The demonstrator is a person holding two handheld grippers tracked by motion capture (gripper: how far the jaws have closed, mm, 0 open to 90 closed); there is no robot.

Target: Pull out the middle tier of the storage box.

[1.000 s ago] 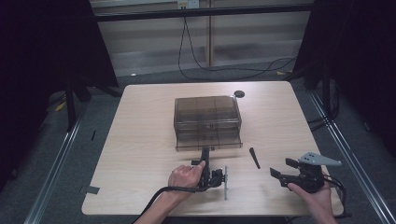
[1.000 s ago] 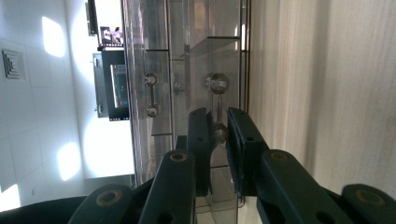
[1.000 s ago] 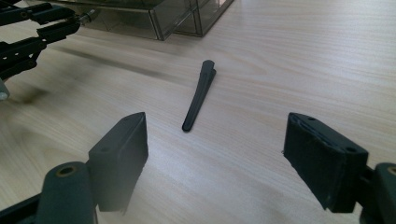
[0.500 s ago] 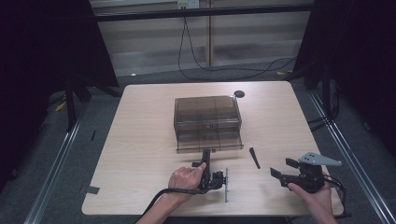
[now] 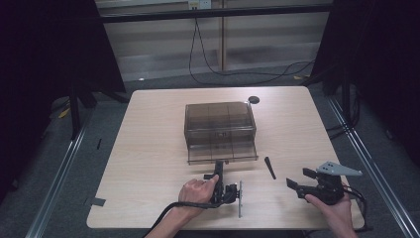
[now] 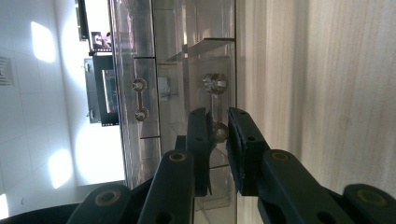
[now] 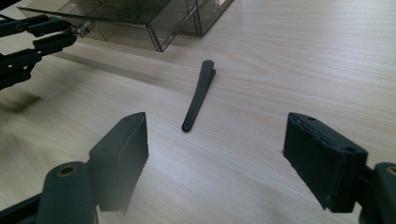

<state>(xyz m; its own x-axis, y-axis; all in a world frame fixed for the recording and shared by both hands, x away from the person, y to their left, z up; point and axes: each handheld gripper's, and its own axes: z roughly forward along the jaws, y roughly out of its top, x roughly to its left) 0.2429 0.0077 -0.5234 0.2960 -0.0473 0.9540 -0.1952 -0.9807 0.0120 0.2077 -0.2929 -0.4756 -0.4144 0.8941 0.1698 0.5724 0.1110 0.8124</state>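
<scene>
The left gripper has its 2 jaws pinched narrowly on the drawer handle of the smoky plastic drawer box, which stands at the table's middle with its lower drawer pulled partly out. The right gripper hovers wide and empty near a black stick.

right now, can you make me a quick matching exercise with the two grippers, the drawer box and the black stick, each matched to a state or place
Things:
1. left gripper
2. right gripper
3. drawer box
4. black stick

States or places:
A. lying flat on the table between box and open jaws
B. lower drawer pulled out
C. jaws wide apart, nothing between them
D. jaws closed on the drawer's knob

Pairs: 1-D, 2-C, 3-B, 4-A
</scene>
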